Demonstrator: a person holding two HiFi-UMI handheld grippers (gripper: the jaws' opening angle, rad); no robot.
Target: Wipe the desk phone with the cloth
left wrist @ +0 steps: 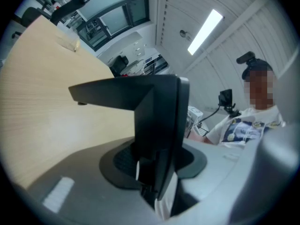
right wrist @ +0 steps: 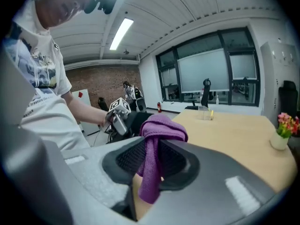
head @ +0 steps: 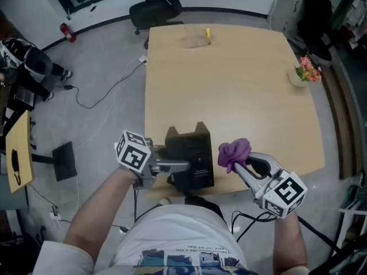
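- The left tongs [head: 181,166] are clenched on the black desk phone [head: 192,153]. In the left gripper view both pads of the left tongs [left wrist: 154,175] press on the lower edge of the desk phone [left wrist: 154,107].
- The right tongs [head: 239,160] grasp a purple cloth [head: 234,151]. In the right gripper view the cloth [right wrist: 157,130] is pinched between the jaws of the right tongs [right wrist: 152,165], bunched above them with a tail hanging below.
- The desk phone sits at the table's [head: 241,90] 6 o'clock edge, close to the person.
- The cloth is held at the phone's 3 o'clock, just beside its right side. Whether the two touch cannot be told.
- A small pot of flowers [head: 304,73] stands near the table's 2 o'clock edge, well apart from the phone.
- A clear container with something yellow [head: 203,38] stands at 12 o'clock.
- An office chair [head: 152,10] stands on the floor beyond the table, at about 11 o'clock.
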